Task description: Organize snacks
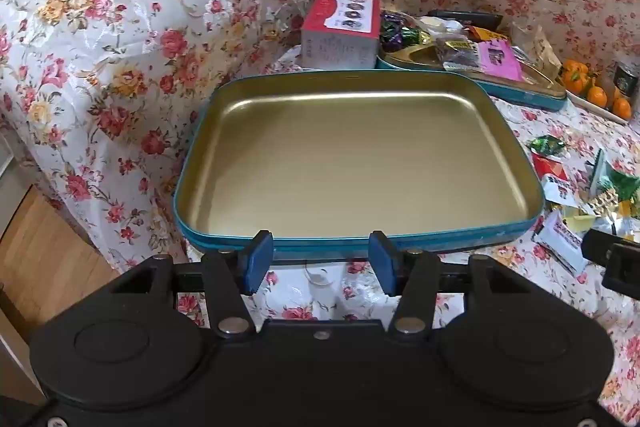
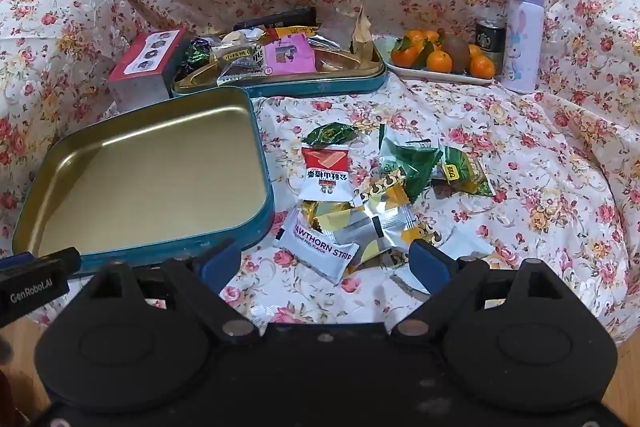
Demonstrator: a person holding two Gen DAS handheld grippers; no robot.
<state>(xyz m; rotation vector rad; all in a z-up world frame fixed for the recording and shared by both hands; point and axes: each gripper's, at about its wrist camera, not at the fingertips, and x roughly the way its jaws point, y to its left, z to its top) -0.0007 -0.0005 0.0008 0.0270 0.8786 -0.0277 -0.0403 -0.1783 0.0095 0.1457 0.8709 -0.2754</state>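
The left hand-held gripper [image 1: 322, 259] has a matte black body with two round raised discs, silver pivot screws and blue pads on black fingers. The right hand-held gripper [image 2: 326, 261] looks alike; the unit beside it carries white "GenRobot.AI" lettering.

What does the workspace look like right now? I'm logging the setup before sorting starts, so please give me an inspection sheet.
Surface: floral plastic-covered cloth over the table.
Job's things: empty teal tin tray with gold inside; loose pile of wrapped snack packets beside it; second teal tin behind, already holding snacks.
Clutter: red-and-white cardboard box, white plate of oranges, dark can, lilac bottle.
Grippers: left tongs open, empty, at the empty tray's near rim; right tongs open, empty, over the packets.
Cables: nothing seen.
Surroundings: wooden floor at the left.
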